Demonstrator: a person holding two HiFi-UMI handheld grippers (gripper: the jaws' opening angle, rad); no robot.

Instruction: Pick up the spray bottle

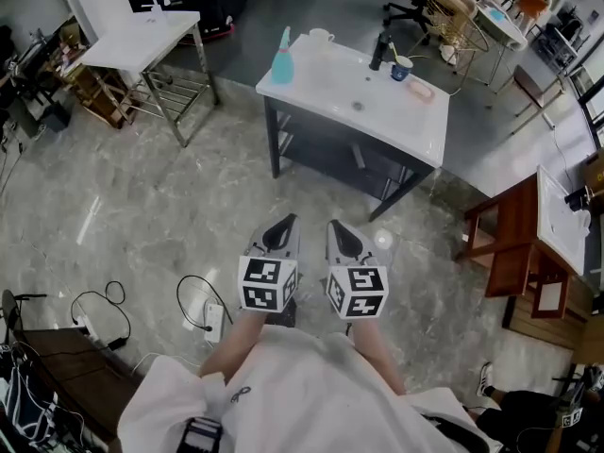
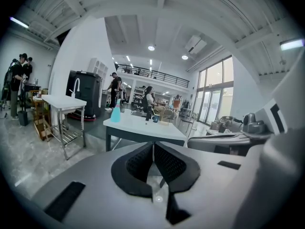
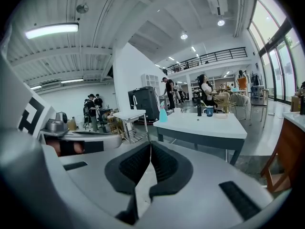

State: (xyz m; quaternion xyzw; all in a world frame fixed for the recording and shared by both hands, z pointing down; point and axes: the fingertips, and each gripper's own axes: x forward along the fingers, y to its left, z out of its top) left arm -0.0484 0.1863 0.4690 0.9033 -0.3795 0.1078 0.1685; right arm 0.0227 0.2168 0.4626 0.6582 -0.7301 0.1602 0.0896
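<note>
Large open hall with a glossy grey marbled floor (image 1: 132, 206), a ribbed white ceiling and tall windows. In the middle, a white-topped bench (image 1: 377, 121) on dark legs. Left of the bench, a second white table (image 1: 142, 41) on a metal frame. Right of the bench, brown wooden tables (image 1: 514, 243). Beyond the bench, people standing and sitting. On the floor well short of the bench, loose black cables (image 1: 104, 300).

Upright at the bench's far-left corner: the spray bottle (image 1: 282, 59) (image 2: 116, 113) (image 3: 163, 114), translucent light blue, tapering up to a narrow trigger head.

Just beside it at the bench's back edge, a white cup (image 1: 320, 36), inside out of sight. Farther along that edge, a dark bottle (image 1: 380, 52) and a blue mug (image 1: 401, 68) with a thin pale stick in it. Near the mug, a shallow pink dish (image 1: 420, 91), contents impossible to make out.

Well short of the bench, side by side above the floor: left gripper (image 1: 281, 225) (image 2: 153, 149) and right gripper (image 1: 340, 226) (image 3: 150, 149), each pressed together on nothing, each aimed toward the bench.
</note>
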